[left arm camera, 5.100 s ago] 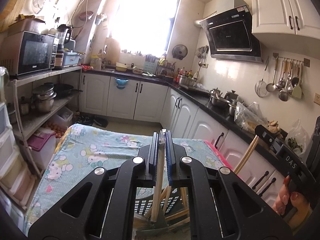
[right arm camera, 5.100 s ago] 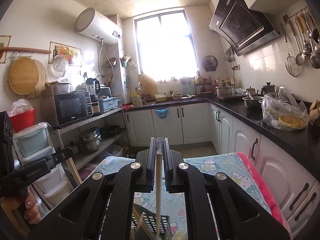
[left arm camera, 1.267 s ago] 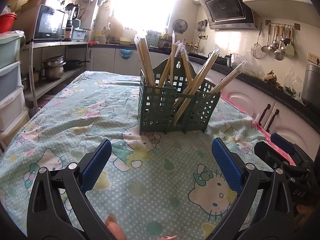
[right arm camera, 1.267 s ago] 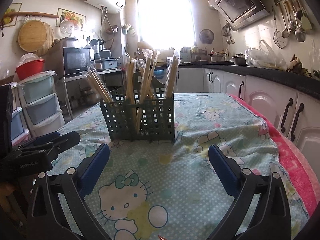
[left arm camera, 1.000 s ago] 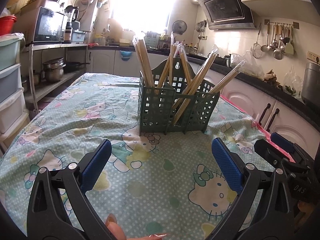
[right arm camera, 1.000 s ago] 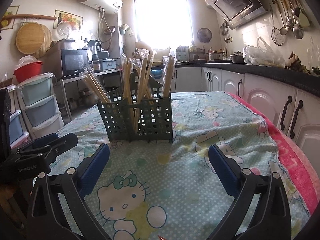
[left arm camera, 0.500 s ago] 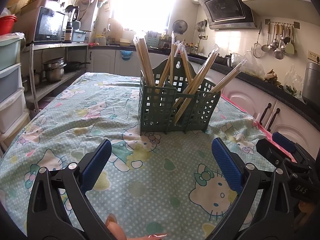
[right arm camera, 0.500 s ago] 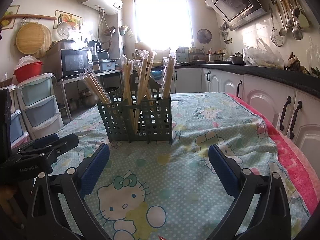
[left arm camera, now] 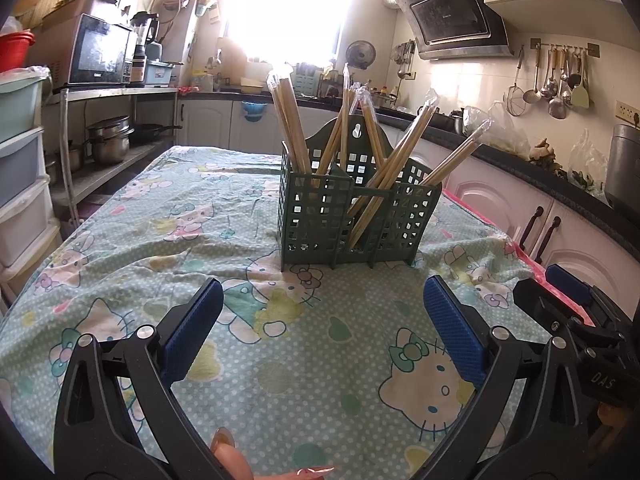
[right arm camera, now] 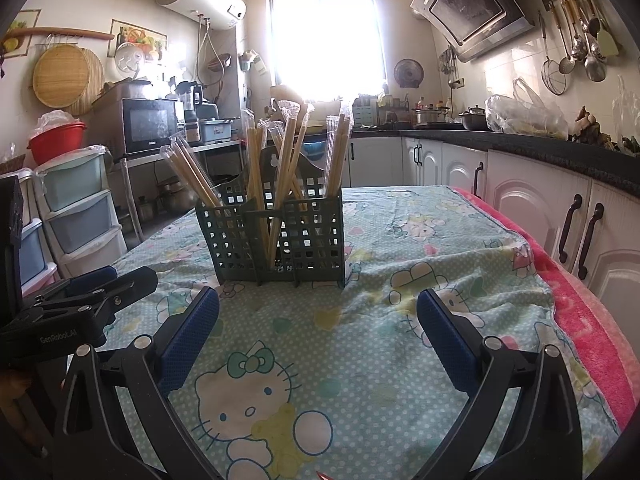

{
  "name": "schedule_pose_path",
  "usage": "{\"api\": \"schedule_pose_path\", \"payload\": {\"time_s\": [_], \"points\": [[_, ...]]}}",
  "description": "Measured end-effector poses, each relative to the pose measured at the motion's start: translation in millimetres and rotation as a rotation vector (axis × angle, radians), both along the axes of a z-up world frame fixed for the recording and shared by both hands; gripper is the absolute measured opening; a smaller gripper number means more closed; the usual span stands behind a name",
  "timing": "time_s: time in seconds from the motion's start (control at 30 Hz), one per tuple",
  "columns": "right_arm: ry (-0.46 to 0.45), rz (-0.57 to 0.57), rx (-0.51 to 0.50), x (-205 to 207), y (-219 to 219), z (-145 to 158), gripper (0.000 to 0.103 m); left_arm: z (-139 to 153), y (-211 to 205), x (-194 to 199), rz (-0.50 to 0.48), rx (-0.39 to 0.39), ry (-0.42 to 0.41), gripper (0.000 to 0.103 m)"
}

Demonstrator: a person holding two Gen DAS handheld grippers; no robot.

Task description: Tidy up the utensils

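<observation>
Standing upright in the green utensil caddy (left arm camera: 352, 216), wrapped chopsticks (right arm camera: 280, 160) appear fully sorted, while left gripper (left arm camera: 324, 336) and right gripper (right arm camera: 318, 328) hover spread wide, holding nothing.

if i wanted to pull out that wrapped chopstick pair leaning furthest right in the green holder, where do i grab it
Grip the rightmost chopstick pair on its upper shaft, above the green holder rim, coming from above and the right. It tilts outward, clear of the other pairs, so jaws close across it freely; draw along its slant.
</observation>
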State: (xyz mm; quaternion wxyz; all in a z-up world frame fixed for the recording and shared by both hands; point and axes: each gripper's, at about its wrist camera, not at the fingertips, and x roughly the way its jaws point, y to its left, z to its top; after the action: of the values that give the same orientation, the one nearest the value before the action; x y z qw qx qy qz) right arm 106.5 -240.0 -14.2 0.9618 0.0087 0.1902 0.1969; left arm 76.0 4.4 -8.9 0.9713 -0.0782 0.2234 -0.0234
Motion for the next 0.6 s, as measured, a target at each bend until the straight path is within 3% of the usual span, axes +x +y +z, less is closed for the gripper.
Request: {"api": "schedule_pose_path", "payload": {"time_s": [0.6], "points": [[0.001,0.003,-0.003,0.0,0.4,0.6,0.096,-0.9,1.7,-0.2,-0.01,-0.004,0.007,0.092]]}}
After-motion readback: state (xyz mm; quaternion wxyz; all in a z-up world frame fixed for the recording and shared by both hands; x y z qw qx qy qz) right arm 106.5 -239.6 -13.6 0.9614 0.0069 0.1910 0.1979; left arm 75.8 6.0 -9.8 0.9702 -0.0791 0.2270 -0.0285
